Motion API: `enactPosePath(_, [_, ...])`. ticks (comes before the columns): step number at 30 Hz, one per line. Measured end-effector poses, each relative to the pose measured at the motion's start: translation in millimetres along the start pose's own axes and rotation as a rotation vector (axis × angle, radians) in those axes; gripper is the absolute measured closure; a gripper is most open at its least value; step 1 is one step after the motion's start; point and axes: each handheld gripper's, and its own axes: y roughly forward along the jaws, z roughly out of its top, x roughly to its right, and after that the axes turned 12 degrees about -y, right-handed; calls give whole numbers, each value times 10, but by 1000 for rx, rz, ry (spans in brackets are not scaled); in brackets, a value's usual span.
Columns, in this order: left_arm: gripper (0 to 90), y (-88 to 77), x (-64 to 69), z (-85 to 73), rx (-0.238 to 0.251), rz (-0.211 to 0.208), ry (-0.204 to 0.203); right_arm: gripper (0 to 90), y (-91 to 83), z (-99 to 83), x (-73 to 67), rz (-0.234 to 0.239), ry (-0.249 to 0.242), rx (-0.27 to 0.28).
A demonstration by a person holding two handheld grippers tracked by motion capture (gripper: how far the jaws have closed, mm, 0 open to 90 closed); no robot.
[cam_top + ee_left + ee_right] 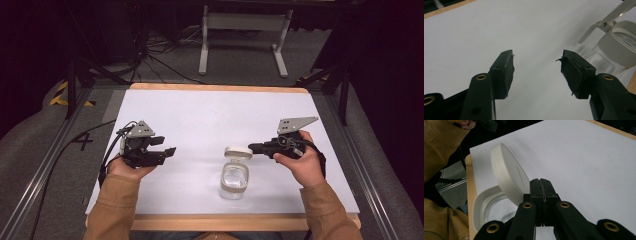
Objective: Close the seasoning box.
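High view: a clear jar [234, 180] stood near the table's [200, 115] front edge, its white hinged lid [238, 152] raised. Left gripper view: the left gripper [537, 67], jaws spread and empty, faced the jar [621, 47] from beside it, apparently waiting. Right gripper view: the right gripper [541, 187], jaws pressed together, touched the lid [507, 173], probably propping it open

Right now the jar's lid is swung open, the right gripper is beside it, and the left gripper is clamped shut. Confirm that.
Not quite: the left gripper is open, its jaws spread apart in the left gripper view. The rest holds: the jar has its lid swung open, the right gripper beside it.
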Motion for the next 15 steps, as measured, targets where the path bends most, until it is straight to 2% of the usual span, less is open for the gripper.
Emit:
enactPosePath(7, [436, 29, 14, 33, 0, -11, 8, 899, 35, 35, -138, 52, -28, -48])
enactPosePath(10, [437, 39, 23, 39, -3, -14, 5, 899, 60, 43, -184, 98, -34, -71])
enactPosePath(15, [436, 37, 23, 40, -1, -16, 5, 897, 67, 58, -211, 100, -45, -77])
